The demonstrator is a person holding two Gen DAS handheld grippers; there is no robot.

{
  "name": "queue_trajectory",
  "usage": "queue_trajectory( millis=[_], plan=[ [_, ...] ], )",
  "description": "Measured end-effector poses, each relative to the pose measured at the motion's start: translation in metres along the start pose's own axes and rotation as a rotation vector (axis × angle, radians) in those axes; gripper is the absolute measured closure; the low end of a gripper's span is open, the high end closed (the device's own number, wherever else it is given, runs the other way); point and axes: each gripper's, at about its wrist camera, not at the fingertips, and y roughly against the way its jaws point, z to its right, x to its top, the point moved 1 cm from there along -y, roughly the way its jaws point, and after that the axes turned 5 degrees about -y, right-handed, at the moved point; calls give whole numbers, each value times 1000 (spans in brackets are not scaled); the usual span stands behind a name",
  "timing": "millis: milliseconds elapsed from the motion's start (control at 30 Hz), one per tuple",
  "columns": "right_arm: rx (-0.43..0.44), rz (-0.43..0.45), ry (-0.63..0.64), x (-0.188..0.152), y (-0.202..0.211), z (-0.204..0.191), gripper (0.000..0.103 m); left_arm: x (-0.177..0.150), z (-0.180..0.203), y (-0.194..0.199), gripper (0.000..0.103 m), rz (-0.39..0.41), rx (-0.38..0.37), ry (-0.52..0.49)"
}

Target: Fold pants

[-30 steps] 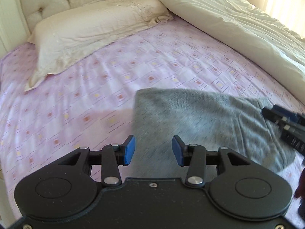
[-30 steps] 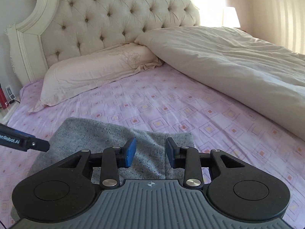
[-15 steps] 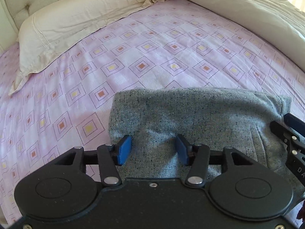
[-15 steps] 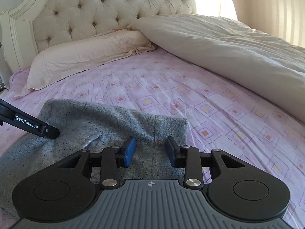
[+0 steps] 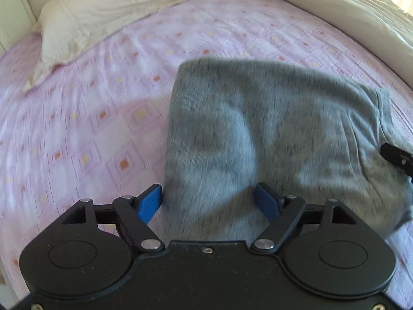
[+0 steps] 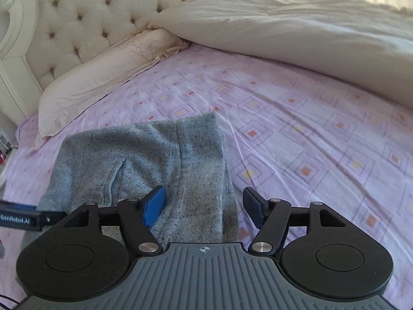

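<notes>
1. The left gripper (image 5: 209, 201) has just spread its jaws apart over the near-left edge of the gray pants (image 5: 271, 129); the cloth is blurred there.
2. The folded pants lie on the pink sheet (image 6: 309, 134), long axis crosswise, waistband to the right.
3. The right gripper (image 6: 204, 204) has likewise just opened and straddles the waistband edge without pinching it; its body hides the near hem.

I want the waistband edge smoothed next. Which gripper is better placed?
Probably the right gripper: it sits open over the waistband of the grey pants; the left gripper is at the opposite end.
</notes>
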Motion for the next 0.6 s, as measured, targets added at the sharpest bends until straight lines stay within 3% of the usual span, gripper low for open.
queue_trajectory(
  millis=[167, 300, 400, 433, 467, 500, 533, 600],
  plan=[
    [72, -56, -103, -3, -5, 14, 33, -13, -17, -3, 10, -7, -59, 52],
    [126, -54, -109, 0, -13, 18, 27, -1, -23, -21, 0, -41, -125, 92],
    [189, -40, -98, 1, -22, 16, 27, 15, -19, -31, 0, -30, -139, 73],
    [216, -37, -99, 0, -26, 15, 28, 19, -18, -32, 0, -24, -140, 76],
    [235, -24, -100, 0, -28, 15, 41, 22, -17, -34, 1, -18, -141, 90],
    [242, -28, -102, -1, -30, 16, 58, 25, -17, -34, 4, -17, -138, 111],
    [251, -28, -112, -2, -31, 16, 60, 26, -16, -33, 9, -12, -129, 130],
    [270, -22, -133, -5, -23, 16, 68, 25, -13, -19, 57, 27, -156, 145]
  ],
)
